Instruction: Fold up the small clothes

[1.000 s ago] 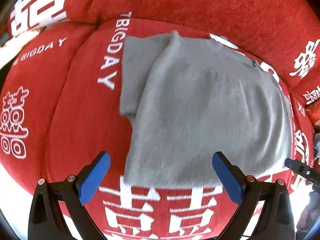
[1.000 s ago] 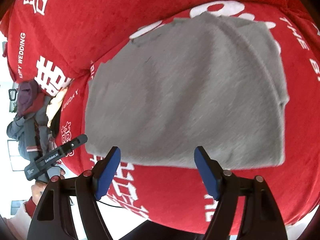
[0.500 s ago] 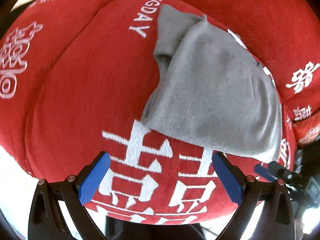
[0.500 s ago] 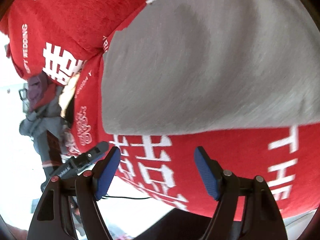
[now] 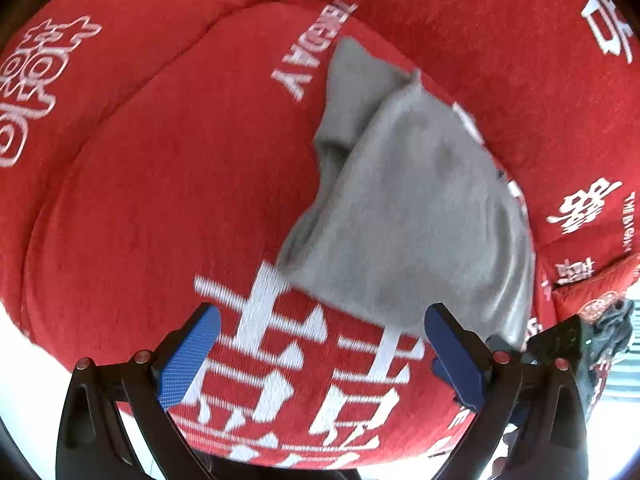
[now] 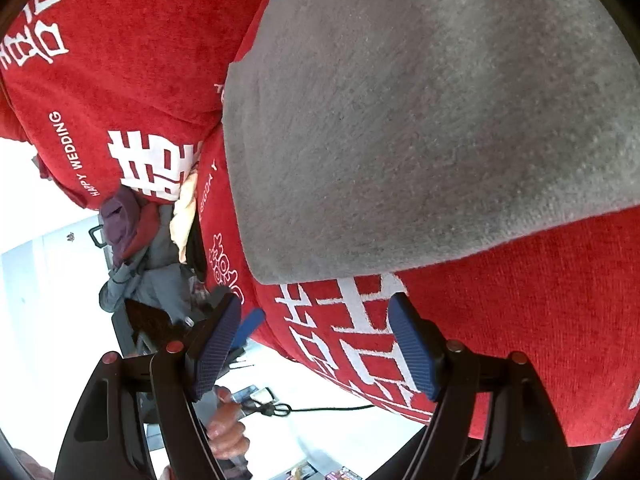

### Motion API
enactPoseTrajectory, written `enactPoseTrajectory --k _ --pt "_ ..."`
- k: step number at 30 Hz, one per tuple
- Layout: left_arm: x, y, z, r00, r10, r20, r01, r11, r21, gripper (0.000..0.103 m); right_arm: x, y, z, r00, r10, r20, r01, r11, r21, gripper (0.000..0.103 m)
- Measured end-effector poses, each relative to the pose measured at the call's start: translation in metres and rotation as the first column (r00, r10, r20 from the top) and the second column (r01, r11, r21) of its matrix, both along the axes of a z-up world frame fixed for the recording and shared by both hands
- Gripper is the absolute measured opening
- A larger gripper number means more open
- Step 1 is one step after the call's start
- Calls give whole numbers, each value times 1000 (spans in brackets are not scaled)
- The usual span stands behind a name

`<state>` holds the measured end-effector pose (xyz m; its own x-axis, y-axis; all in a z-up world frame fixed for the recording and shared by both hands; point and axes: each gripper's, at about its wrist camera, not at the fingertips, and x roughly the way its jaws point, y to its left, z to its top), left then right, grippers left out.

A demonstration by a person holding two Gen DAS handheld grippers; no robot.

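A grey knit garment [image 5: 404,216] lies folded on a red sofa cushion [image 5: 160,184] with white lettering; a sleeve sticks out at its upper left. My left gripper [image 5: 320,356] is open, held just short of the garment's near hem, holding nothing. In the right wrist view the same grey garment [image 6: 420,120] fills the upper right. My right gripper [image 6: 316,348] stands open below its near corner, over the cushion's front edge, with nothing between its blue pads.
The red sofa backrest [image 5: 480,40] rises behind the garment. A pile of clothes [image 6: 144,256] sits past the cushion's left end. A hand [image 6: 228,432] and the other gripper's blue pad [image 6: 250,324] show low in the right wrist view, above a white floor.
Both grippers have pulled back from the garment toward the cushion's front edge, and stayed open. The left view has swung so the garment now sits to the right.
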<state>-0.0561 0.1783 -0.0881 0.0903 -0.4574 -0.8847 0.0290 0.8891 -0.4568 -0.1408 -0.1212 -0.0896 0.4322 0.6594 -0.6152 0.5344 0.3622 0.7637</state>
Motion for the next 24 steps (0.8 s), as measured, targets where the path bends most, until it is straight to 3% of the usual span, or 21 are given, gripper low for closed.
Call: enactPoseTrajectory --k 2,3,5,6,10,12,15,20,24 --pt "10 -1 3 999 -29 44 30 999 -16 98 -1 -3 -2 1000 -5 -9 5 1000 5 79" --pt "15 -5 4 996 -59 72 60 998 -17 88 -2 -4 -4 1000 -14 -12 15 1000 9 79" --pt "25 -15 4 982 -155 111 155 988 13 81 -4 -4 -5 1000 -26 -17 26 1000 13 79" --pt "30 -21 1 975 -187 118 187 982 16 69 -5 -5 -6 999 -27 -18 28 1000 12 79" --pt "39 -37 -12 949 -300 95 301 954 7 40 -7 -7 -7 999 -37 -19 37 999 10 79" --pt "39 -41 -12 937 -336 97 336 942 15 8 -7 -7 -8 999 -45 -24 45 999 13 79" --pt "40 -34 -7 942 -322 96 326 945 -19 6 -8 -7 -4 999 -36 -16 36 999 9 79" --pt "35 -10 -25 953 -297 52 297 955 4 6 -8 -3 -4 1000 -2 -26 1 1000 -14 79" --pt "29 -10 -22 961 -266 73 267 964 3 6 -9 -2 -5 1000 -5 -26 4 1000 -17 79"
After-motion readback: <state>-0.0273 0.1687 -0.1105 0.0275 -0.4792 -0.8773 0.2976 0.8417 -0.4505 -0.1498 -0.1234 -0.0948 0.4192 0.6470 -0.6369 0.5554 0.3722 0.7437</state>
